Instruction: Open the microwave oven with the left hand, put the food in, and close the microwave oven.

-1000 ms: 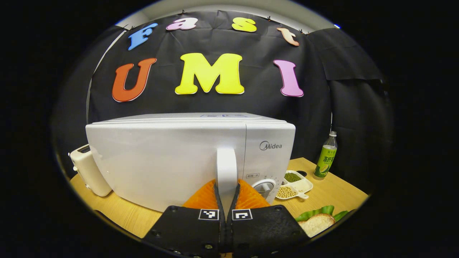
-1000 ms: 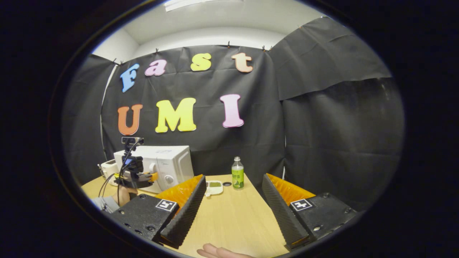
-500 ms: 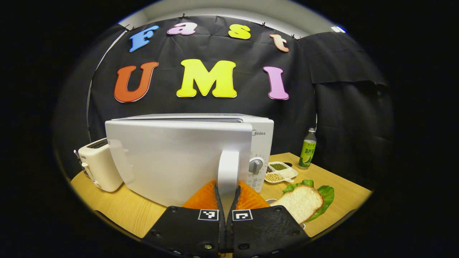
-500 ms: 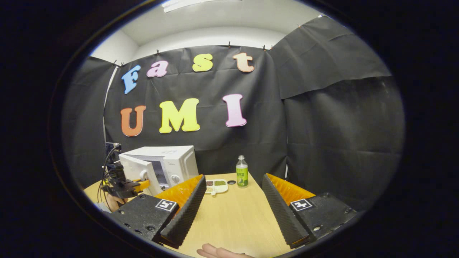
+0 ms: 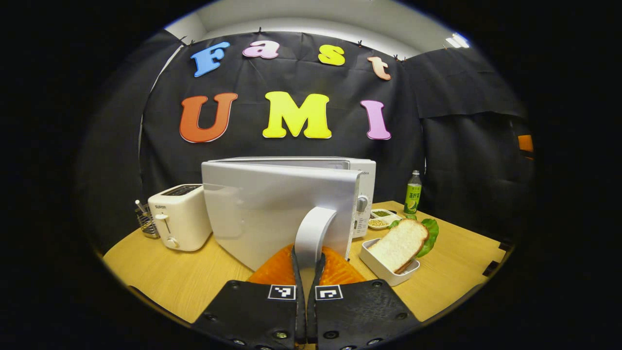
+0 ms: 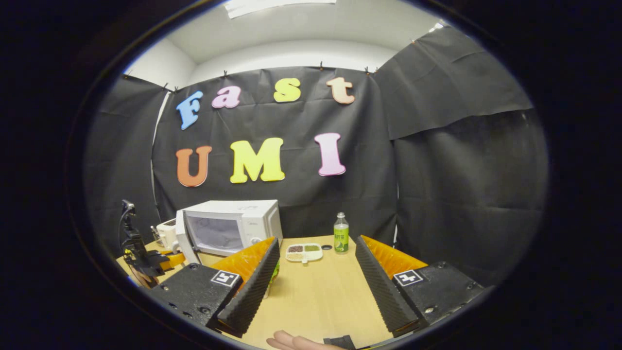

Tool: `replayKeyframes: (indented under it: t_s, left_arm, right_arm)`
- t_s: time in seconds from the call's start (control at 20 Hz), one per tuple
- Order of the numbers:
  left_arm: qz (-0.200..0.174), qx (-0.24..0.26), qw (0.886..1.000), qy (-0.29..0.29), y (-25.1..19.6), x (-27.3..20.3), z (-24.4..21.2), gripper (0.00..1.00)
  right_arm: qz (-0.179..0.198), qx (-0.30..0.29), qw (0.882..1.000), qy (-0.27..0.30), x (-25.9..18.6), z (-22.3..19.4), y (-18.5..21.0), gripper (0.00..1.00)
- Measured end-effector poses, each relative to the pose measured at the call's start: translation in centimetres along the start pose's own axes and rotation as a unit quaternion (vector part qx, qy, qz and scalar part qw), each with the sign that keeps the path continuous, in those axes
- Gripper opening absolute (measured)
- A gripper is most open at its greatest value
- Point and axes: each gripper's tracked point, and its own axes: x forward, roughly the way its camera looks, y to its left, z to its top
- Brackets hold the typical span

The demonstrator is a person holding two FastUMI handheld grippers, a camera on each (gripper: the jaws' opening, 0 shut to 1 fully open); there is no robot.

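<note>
While the left gripper [image 5: 307, 262] pinches the one white microwave's [image 5: 362, 175] curved door handle [image 5: 311, 233], the door [image 5: 277, 204] stands ajar; one bread slice [image 5: 398, 244] sits beside, and the right gripper [image 6: 316, 277] hangs spread above bare wooden table [image 6: 311, 296].

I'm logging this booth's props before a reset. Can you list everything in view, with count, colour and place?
White microwave oven: one, back centre of table, its door swung open.
Curved white door handle: one, clamped between the fingers.
White toaster: one, left of the microwave.
Wire basket: one, metal, left of the toaster.
Slice of bread: one, pale, with green lettuce in a white rectangular dish.
Divided snack tray: one, white, holding beans.
Green drink bottle: one, right of the tray.
Wooden table: one, light.
Left gripper: shut on the handle.
Right gripper: open, above the table.
</note>
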Motion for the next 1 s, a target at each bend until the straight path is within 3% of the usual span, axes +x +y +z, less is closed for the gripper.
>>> replayKeyframes:
  t_s: [0.2, 0.25, 0.3, 0.45, 0.5, 0.55, 0.6, 0.65, 0.7, 0.75, 0.8, 0.85, 0.9, 0.95, 1.0]
  left_arm:
    - [0.029, 0.0, 1.0, -0.002, 5.1, -3.8, -0.8, 0.04]
    - [0.038, 0.0, 0.999, -0.001, 6.5, -4.7, -1.0, 0.0]
    - [0.049, 0.001, 0.999, -0.001, 7.7, -5.5, -1.1, 0.06]
    - [0.075, 0.007, 0.997, 0.001, 11.1, -8.1, -1.6, 0.12]
    - [0.076, 0.005, 0.997, 0.003, 11.8, -8.9, -1.8, 0.12]
    - [0.086, 0.007, 0.996, 0.005, 12.9, -9.3, -2.0, 0.04]
    - [0.094, 0.01, 0.995, 0.004, 13.8, -10.0, -2.0, 0.25]
    - [0.101, 0.012, 0.995, 0.005, 14.5, -11.4, -1.7, 0.48]
    - [0.109, 0.008, 0.994, 0.004, 15.3, -12.4, -1.8, 0.51]
    - [0.125, 0.001, 0.992, 0.013, 16.3, -13.5, -2.2, 0.75]
    - [0.143, -0.006, 0.99, 0.017, 17.1, -14.2, -2.5, 0.89]
    - [0.152, -0.013, 0.988, 0.016, 17.4, -15.4, -2.3, 0.87]
    - [0.158, -0.02, 0.987, 0.006, 17.4, -16.4, -1.5, 0.96]
    - [0.161, -0.028, 0.986, -0.001, 17.2, -17.4, -0.6, 0.84]
    - [0.163, -0.032, 0.986, -0.01, 16.9, -18.2, 0.5, 0.84]
  right_arm:
    - [0.017, -0.008, 1.0, 0.002, -0.4, -0.1, 2.4, 1.0]
    - [0.021, -0.009, 1.0, 0.005, -0.4, -0.2, 3.0, 0.92]
    - [0.026, -0.009, 1.0, 0.008, -0.4, -0.4, 3.6, 1.0]
    - [0.039, -0.008, 0.999, 0.016, -0.4, -0.7, 5.0, 1.0]
    - [0.041, -0.011, 0.999, 0.016, -0.3, -0.8, 5.3, 1.0]
    - [0.041, -0.013, 0.999, 0.017, -0.2, -0.8, 5.6, 0.93]
    - [0.042, -0.016, 0.999, 0.019, -0.2, -1.1, 5.9, 1.0]
    - [0.045, -0.017, 0.999, 0.021, -0.1, -1.3, 6.2, 1.0]
    - [0.048, -0.017, 0.998, 0.023, -0.1, -1.3, 6.5, 1.0]
    - [0.05, -0.018, 0.998, 0.025, 0.0, -1.4, 6.7, 1.0]
    - [0.052, -0.018, 0.998, 0.028, 0.1, -1.6, 6.8, 1.0]
    - [0.053, -0.018, 0.998, 0.032, 0.5, -1.7, 6.7, 1.0]
    - [0.052, -0.019, 0.998, 0.037, 0.9, -1.9, 6.7, 0.93]
    - [0.05, -0.021, 0.998, 0.042, 1.4, -2.0, 6.5, 0.92]
    - [0.05, -0.023, 0.997, 0.048, 1.9, -2.2, 6.4, 0.92]
